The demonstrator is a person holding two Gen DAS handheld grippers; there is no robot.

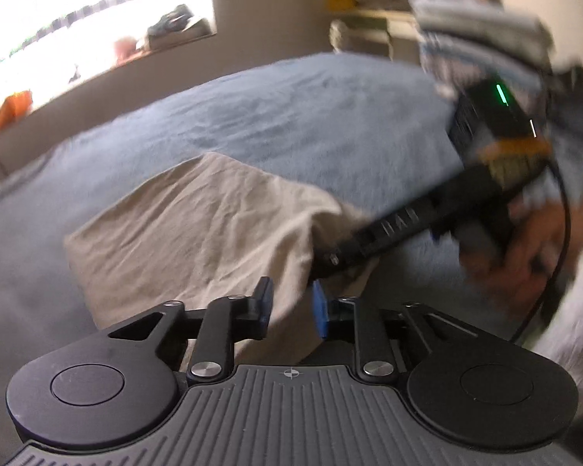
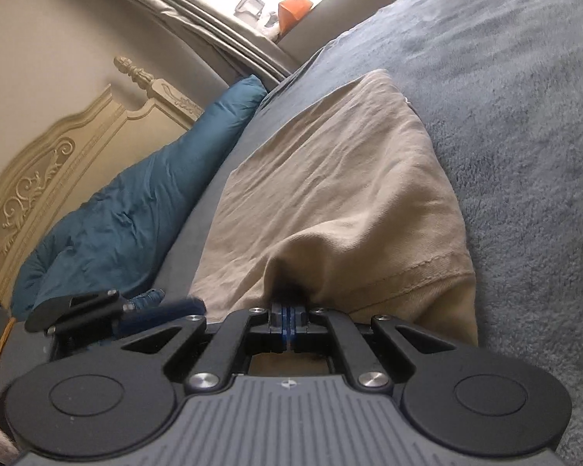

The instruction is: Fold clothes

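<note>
Blue-grey fleece blanket (image 1: 291, 116) covers the bed and fills most of both views, with a bright window (image 1: 77, 11) behind it and cluttered things on the sill too blurred to name. A beige garment (image 2: 330, 178) lies folded on the blanket, creased, with a stitched hem at the near corner.

From the left wrist view, the left hand-held gripper (image 1: 291, 308) hovers just over the near edge of the garment with its blue-padded fingers (image 1: 319, 310) spread apart and nothing between them. Ahead and to the right, a person's hand (image 1: 532, 248) grips the black handle of the right hand-held gripper (image 2: 287, 320), which reaches down to the garment's far corner; a green light glows on its body. Some pale marks show on that handle, but motion blur makes them unreadable. A stack of folded clothes (image 1: 478, 27) stands at the far right of the bed.

From the right wrist view, the right hand-held gripper has its fingers pressed together, pinching a bunched fold of the beige garment near the hem. A teal pillow (image 2: 136, 202) lies along the bed's edge against a cream carved headboard (image 2: 58, 147), well apart from the garment. No brand or label can be read anywhere.
</note>
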